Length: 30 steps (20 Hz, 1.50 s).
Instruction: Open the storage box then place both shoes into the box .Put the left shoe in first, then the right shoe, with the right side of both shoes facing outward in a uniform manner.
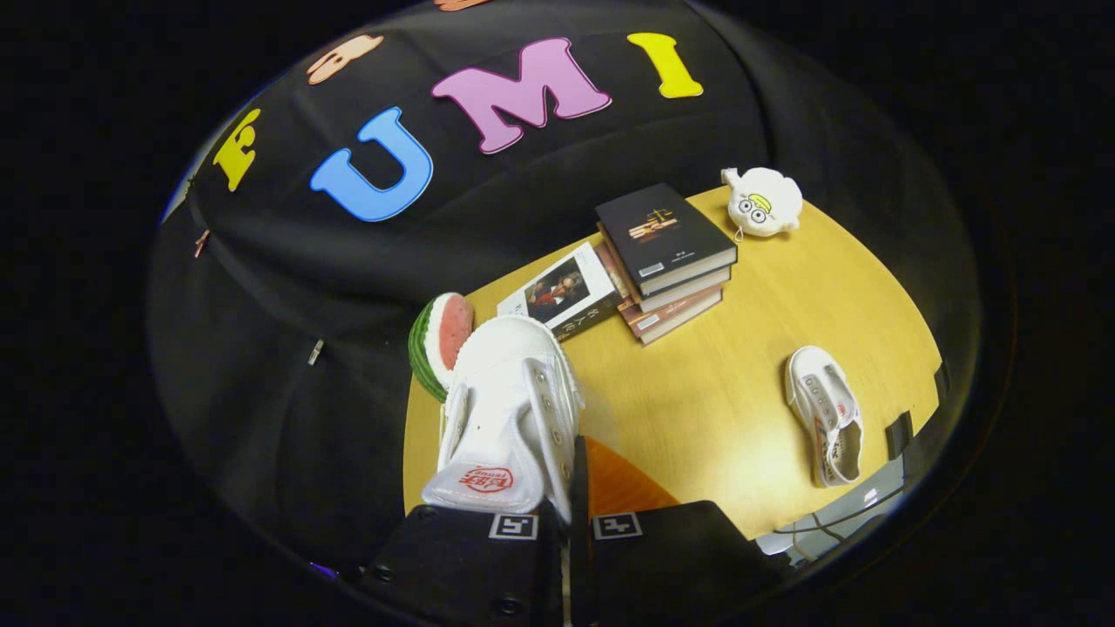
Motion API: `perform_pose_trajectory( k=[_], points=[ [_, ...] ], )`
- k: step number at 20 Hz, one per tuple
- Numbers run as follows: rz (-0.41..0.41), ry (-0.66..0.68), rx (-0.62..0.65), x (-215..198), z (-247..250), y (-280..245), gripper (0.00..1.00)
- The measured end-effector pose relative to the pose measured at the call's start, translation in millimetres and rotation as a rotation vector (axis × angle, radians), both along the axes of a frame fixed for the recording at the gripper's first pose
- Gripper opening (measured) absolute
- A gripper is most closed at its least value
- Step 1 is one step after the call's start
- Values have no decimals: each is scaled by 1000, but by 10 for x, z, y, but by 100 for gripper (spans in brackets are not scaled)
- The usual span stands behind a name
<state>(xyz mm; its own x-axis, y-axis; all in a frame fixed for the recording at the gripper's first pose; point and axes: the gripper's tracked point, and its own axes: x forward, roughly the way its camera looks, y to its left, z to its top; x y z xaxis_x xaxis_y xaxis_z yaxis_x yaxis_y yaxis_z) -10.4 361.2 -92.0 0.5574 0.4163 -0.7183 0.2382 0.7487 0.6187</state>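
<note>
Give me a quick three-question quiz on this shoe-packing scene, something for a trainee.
1. True or false: the gripper is shut on a white shoe.
2. Where does the second shoe lie?
A. on the stack of books
B. flat on the wooden table, apart from the fingers
C. against the watermelon toy
3. Fill in: the plush toy sits beyond the stack of ____.

Key: 1 true; 2 B, on the wooden table; 3 books.
</note>
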Motion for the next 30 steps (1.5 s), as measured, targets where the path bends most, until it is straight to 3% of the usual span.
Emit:
perform_pose_trajectory(
  k=[10,17,22,30],
  points=[
    [123,92,-74,-167,-399,1095,8],
    [91,125,-96,-45,-584,1398,8],
    [7,128,-95,31,-612,1359,8],
    [-24,127,-131,13,-796,1398,8]
  ],
)
